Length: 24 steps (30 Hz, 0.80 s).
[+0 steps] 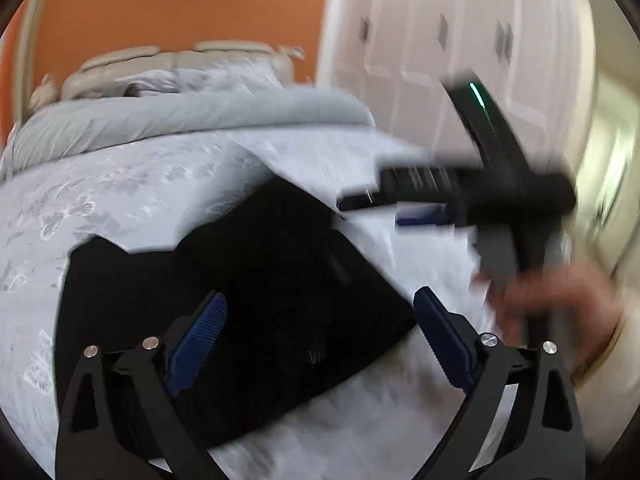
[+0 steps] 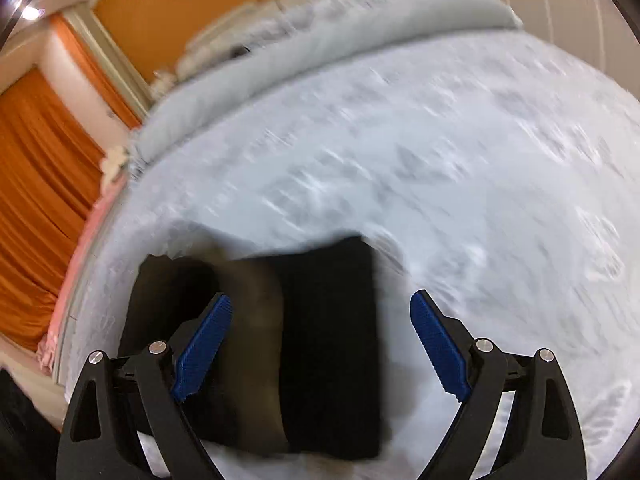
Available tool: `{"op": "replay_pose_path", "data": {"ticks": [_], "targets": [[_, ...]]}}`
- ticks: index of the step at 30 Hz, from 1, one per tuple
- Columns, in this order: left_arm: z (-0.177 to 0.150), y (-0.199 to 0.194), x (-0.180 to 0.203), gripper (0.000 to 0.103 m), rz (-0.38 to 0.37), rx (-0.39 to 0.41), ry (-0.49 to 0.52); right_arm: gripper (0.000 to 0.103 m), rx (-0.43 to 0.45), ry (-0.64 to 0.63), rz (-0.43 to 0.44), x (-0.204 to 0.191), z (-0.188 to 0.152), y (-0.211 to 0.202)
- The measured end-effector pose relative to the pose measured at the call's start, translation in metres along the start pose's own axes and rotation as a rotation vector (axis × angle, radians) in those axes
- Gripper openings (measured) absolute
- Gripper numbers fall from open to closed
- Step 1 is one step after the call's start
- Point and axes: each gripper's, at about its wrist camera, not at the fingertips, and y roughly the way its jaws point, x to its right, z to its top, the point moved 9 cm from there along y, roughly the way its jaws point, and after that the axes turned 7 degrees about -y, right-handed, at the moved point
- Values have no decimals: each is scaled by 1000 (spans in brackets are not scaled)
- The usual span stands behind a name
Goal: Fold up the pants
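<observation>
**Viewer:** Looking across the bed (image 1: pixel 120 184), what lies where, from left to right?

**Describer:** Take the black pants (image 1: pixel 224 280) as the landmark. They lie folded into a flat dark block on the pale floral bedcover. To their left is bare cover only. Directly above them hangs the left gripper (image 1: pixel 320 312), tilted downward, its blue pads spread wide apart with nothing pinched between them. One pad sits over the dark cloth and the other over the cover just past the pants' right edge. Whether either pad touches the fabric cannot be told.

**Viewer:** And to the right of the pants?

**Describer:** The right gripper (image 1: pixel 384 204) shows there as a blurred black shape, raised above the cover, with a person's hand (image 1: pixel 552 300) wrapped around its handle. A small green light glows on its body.

**Viewer:** What does the right gripper's own camera show?

**Describer:** The pants (image 2: pixel 328 340) again, a dark rectangle low in view with a blurred brownish band (image 2: pixel 256 340) across them; what the band is cannot be told. The right gripper (image 2: pixel 320 308) has its fingers released, parted wide and grasping nothing.

**Viewer:** Beyond the pants?

**Describer:** A rolled grey quilt (image 1: pixel 192 116), then a cream headboard (image 1: pixel 180 60) against an orange wall (image 1: pixel 192 16). White wardrobe doors (image 1: pixel 440 40) stand off to the right. No containers appear.
</observation>
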Motion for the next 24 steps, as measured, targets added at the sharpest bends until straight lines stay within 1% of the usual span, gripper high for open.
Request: {"op": "replay_pose_path", "data": {"ticks": [1,2,4,6,8,10,11,12,14,15,16,17,18,19,20,21,23,24], "targets": [[-8,-5,5,93,4,-1,20,89,-8,11,8,6,-6,0],[-10,-14,7,93,-4,7,15,89,-9,22,40,6,-8,-3],[-9,-35,1,96,-23,35,-22,89,-3,18,113,4,-11,-12],[-4,-54,-16,97,9,72,-68,89,-6,1,162,-8,-8,-12],[3,-67,-45,97,72,104,-118,89,-28,-9,221,-24,-10,-8],[9,-76,-79,97,171,134,-169,89,-61,-23,266,-43,-13,2],[11,-80,-100,97,240,144,-190,89,-89,-50,265,-52,-16,12],[14,-82,-115,97,288,149,-206,89,-112,-79,247,-60,-17,24],[16,-86,-144,97,379,145,-244,91,-152,-142,195,-71,-21,51],[15,-89,-158,97,400,144,-267,89,-155,-168,167,-76,-23,64],[16,-93,-167,97,417,141,-292,75,-148,-194,151,-80,-24,69],[15,-96,-182,97,452,134,-327,42,-138,-244,114,-88,-23,71],[15,-97,-192,97,464,131,-354,21,-127,-254,143,-98,-18,65],[14,-99,-199,97,464,130,-371,14,-96,-230,187,-105,-8,52],[12,-103,-205,97,473,129,-386,12,-63,-222,209,-109,0,40],[11,-106,-214,97,498,122,-408,11,-22,-222,206,-113,9,24],[5,-107,-220,97,512,103,-424,11,49,-230,174,-112,24,-7],[2,-106,-223,97,513,90,-436,11,59,-237,146,-106,25,-13]]}}
